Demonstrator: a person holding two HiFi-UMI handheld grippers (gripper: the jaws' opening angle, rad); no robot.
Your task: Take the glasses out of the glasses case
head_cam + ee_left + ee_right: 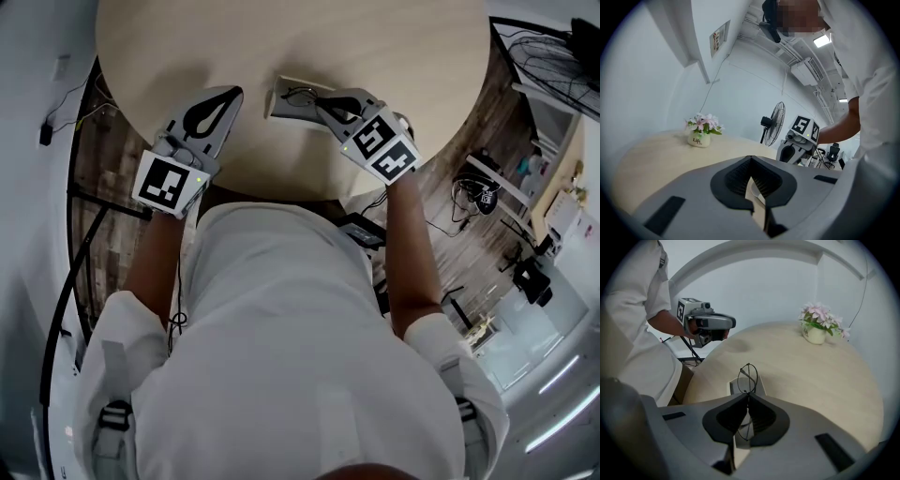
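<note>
A pale open glasses case lies on the round wooden table near its front edge. My right gripper hangs over the case's right end, shut on thin wire-framed glasses. One round lens stands up past the jaw tips above the case, and the other shows between the jaws. My left gripper hovers left of the case, apart from it, shut with nothing in it. Each gripper shows in the other's view: the right gripper and the left gripper.
A small white pot of pink flowers stands on the far side of the table. A standing fan is beyond the table. Cables and office furniture crowd the floor at the right.
</note>
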